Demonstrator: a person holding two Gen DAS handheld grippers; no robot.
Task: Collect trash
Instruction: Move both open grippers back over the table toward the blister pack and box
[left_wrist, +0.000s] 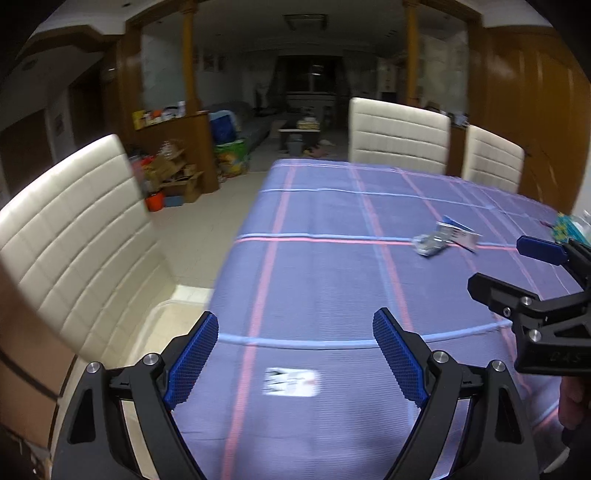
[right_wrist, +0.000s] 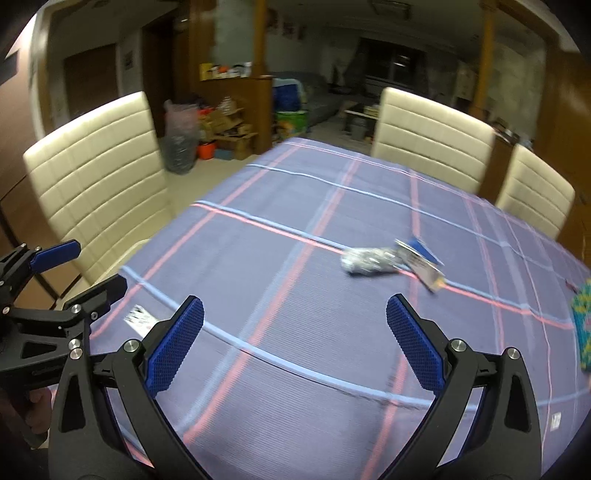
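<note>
A crumpled silver wrapper (right_wrist: 365, 261) lies on the purple plaid tablecloth (right_wrist: 258, 258), touching a flattened blue and white packet (right_wrist: 421, 263) on its right. Both show in the left wrist view, the wrapper (left_wrist: 430, 242) and the packet (left_wrist: 460, 232), at the right. A small white printed scrap (left_wrist: 291, 382) lies between my left gripper's fingers, near the table's near edge; it also shows in the right wrist view (right_wrist: 138, 317). My left gripper (left_wrist: 295, 354) is open and empty above the scrap. My right gripper (right_wrist: 295, 339) is open and empty, short of the wrapper.
Cream padded chairs stand at the left (left_wrist: 74, 240) and far side (left_wrist: 399, 136) of the table. A clear plastic bin (left_wrist: 166, 321) sits on the left chair's seat. A green and yellow patterned object (right_wrist: 583, 325) lies at the table's right edge. Boxes clutter the floor beyond (left_wrist: 173, 177).
</note>
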